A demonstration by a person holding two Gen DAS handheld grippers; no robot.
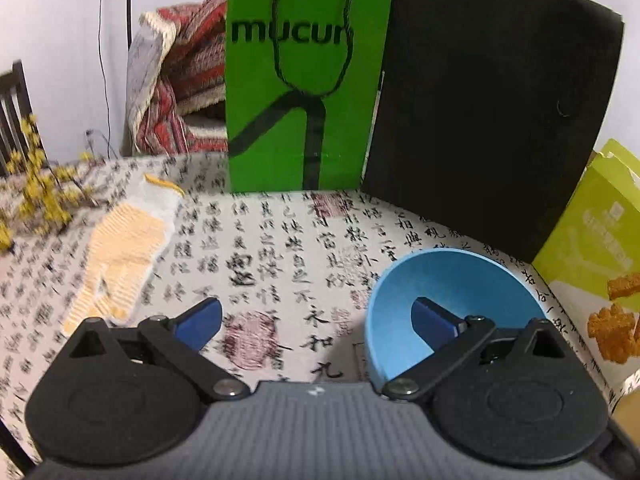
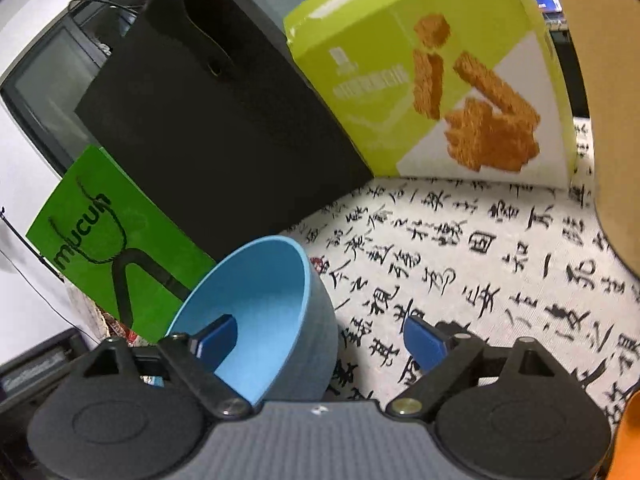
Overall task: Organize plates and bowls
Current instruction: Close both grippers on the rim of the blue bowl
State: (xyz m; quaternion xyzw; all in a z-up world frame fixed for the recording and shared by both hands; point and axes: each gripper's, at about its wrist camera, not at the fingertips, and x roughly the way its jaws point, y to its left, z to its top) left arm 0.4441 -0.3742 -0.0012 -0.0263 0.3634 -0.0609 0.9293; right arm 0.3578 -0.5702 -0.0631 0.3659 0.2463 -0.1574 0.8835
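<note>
A light blue bowl [image 1: 452, 280] stands on the calligraphy-print tablecloth [image 1: 280, 240], low on the right of the left wrist view. My left gripper [image 1: 316, 320] is open; its right finger shows against the bowl's inside and its left finger is over bare cloth. In the right wrist view the same kind of blue bowl [image 2: 260, 288] fills the lower left. My right gripper [image 2: 320, 338] is open, one finger inside the bowl and the other outside, so the wall lies between them. Whether any pad touches the bowl is unclear. No plates are in sight.
A green paper bag [image 1: 304, 92], a black bag [image 1: 492, 112] and a lime snack box [image 1: 592, 240] stand along the back of the table. A work glove [image 1: 124, 248] and yellow flowers [image 1: 36, 192] lie to the left. Brown cardboard [image 2: 600, 80] rises at the right.
</note>
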